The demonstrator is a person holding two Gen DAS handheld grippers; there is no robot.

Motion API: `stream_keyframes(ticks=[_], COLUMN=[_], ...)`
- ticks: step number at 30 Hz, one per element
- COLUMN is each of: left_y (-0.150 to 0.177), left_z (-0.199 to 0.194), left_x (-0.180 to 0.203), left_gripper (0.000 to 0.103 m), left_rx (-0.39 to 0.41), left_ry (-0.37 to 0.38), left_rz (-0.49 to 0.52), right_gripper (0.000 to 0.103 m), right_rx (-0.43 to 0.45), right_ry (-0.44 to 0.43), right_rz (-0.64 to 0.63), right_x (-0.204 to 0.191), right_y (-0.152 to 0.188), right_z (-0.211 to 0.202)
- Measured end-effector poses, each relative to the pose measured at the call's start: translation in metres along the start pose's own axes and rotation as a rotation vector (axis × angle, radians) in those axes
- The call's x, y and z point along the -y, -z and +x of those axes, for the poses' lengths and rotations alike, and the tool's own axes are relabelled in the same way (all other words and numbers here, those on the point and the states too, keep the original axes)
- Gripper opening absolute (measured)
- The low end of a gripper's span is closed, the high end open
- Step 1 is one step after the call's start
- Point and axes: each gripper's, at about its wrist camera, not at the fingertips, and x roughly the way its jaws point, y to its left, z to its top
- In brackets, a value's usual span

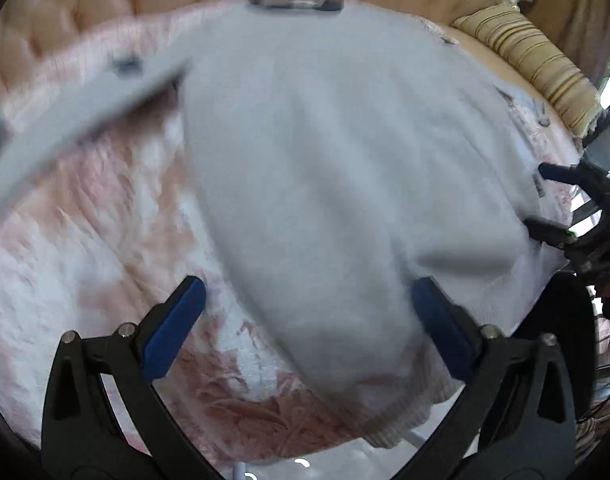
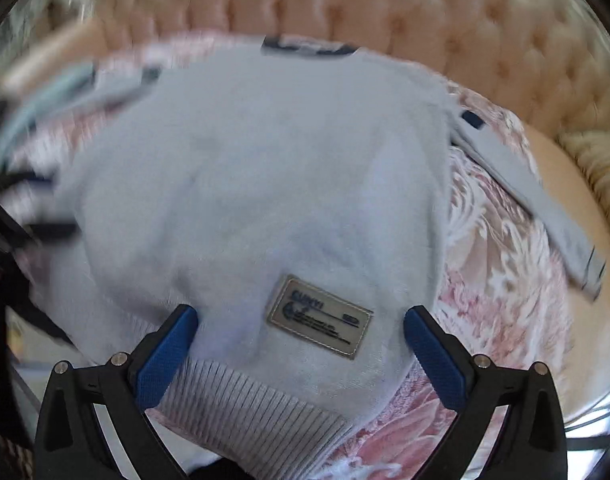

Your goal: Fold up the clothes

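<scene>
A pale blue sweatshirt (image 1: pixel 325 152) lies flat on a pink floral bedspread (image 1: pixel 85 240), with its dark collar (image 1: pixel 295 2) at the far end. My left gripper (image 1: pixel 309 320) is open just above the hem's left corner, and nothing sits between its blue pads. One sleeve (image 1: pixel 85 112) stretches out to the left. In the right wrist view the sweatshirt (image 2: pixel 245 184) shows a sewn label patch (image 2: pixel 321 316) and a ribbed hem (image 2: pixel 257 400). My right gripper (image 2: pixel 301 344) is open over that patch and grips nothing. The other sleeve (image 2: pixel 525 184) lies off to the right.
A tufted peach headboard (image 2: pixel 465 32) runs behind the bed. A gold pleated bolster (image 1: pixel 533 64) lies at the far right. The right gripper (image 1: pixel 541 200) shows at the left view's right edge, and the left gripper (image 2: pixel 45 204) shows blurred at the right view's left edge.
</scene>
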Motion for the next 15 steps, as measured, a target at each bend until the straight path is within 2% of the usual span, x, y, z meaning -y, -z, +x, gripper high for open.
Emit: stream_keyframes(ticks=[5, 7, 9, 12, 13, 15], left_y=[-0.005, -0.004, -0.005, -0.008, -0.008, -0.005], left_z=[-0.006, -0.018, -0.037, -0.054, -0.054, -0.042], left_x=[-0.002, 0.002, 0.012, 0.032, 0.04, 0.053], left_gripper=[0.103, 0.103, 0.103, 0.103, 0.103, 0.103], left_rx=[-0.03, -0.008, 0.048, 0.103, 0.104, 0.065], left_ry=[-0.031, -0.051, -0.006, 0.087, 0.109, 0.098], left_rz=[-0.017, -0.02, -0.015, 0.013, 0.033, 0.079], right_gripper=[0.103, 0.103, 0.103, 0.103, 0.103, 0.103], right_rx=[-0.033, 0.006, 0.062, 0.154, 0.182, 0.238], right_ry=[-0.007, 0.001, 0.003, -0.053, -0.16, -0.374], right_rz=[0.054, 0.066, 0.083, 0.151, 0.176, 0.225], right_x=[0.008, 0.007, 0.006, 0.011, 0.012, 0.013], right_y=[0.0, -0.001, 0.0, 0.001, 0.003, 0.008], right_z=[-0.004, -0.021, -0.04, -0.063, -0.065, -0.069])
